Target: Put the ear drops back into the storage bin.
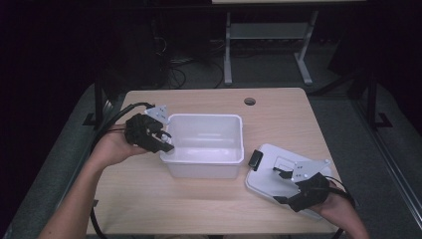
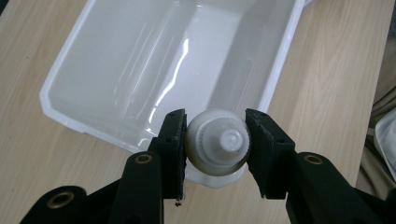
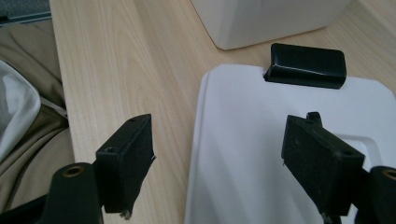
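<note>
An empty white plastic bin stands in the middle of the wooden table. My left gripper is at the bin's left front corner, shut on a small white bottle seen cap-end on, held over the bin's rim. The bin's white lid lies flat on the table to the right, with a black latch at its near-left edge. My right gripper hovers open over the lid's front edge; one finger is over bare wood, the other finger over the lid.
A round cable hole sits near the table's far edge. Beyond the table are a desk frame and cables on a dark floor. Cables trail from both grippers. The person's trouser leg lies past the near edge.
</note>
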A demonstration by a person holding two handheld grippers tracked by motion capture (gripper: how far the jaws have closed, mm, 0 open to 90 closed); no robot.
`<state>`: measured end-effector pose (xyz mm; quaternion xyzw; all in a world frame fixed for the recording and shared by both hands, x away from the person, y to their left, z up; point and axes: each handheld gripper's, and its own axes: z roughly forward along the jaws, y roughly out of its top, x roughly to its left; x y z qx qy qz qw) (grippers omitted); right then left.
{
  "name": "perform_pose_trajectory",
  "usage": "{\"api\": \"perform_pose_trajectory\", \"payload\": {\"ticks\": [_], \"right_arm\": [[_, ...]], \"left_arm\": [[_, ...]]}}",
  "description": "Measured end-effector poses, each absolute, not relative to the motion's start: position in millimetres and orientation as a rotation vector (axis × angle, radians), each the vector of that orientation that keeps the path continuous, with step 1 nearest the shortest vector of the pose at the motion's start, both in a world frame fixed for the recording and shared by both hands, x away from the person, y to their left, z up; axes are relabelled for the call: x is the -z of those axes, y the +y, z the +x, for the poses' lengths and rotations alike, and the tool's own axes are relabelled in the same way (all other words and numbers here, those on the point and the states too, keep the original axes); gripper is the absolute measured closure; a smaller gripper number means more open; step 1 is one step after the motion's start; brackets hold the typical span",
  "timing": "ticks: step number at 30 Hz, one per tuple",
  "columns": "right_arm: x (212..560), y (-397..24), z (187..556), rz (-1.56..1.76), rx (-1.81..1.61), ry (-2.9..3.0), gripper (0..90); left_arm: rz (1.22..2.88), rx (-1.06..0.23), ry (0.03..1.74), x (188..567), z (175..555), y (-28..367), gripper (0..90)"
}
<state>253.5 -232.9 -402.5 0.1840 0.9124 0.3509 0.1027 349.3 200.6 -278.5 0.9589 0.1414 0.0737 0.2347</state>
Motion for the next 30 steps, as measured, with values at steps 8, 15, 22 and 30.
{"api": "perform_pose_trajectory", "payload": {"ticks": [8,15,22,30], "right_arm": [[402.3,-232.9,253.1,0.545,-1.035,2.69,24.2],[402.3,-233.2,252.7,0.545,-1.035,2.69,24.0],[402.2,-233.2,252.7,0.54,-1.038,2.69,24.1],[402.5,-233.1,252.6,0.54,-1.037,2.692,24.1]], "left_arm": [[2.649,-0.175,0.399,290.7,353.6,196.0,60.0],[2.676,-0.169,0.404,300.9,358.0,191.9,60.0],[2.689,-0.147,0.41,311.9,360.0,188.5,60.0],[2.703,-0.15,0.414,319.4,362.7,185.0,60.1]]}}
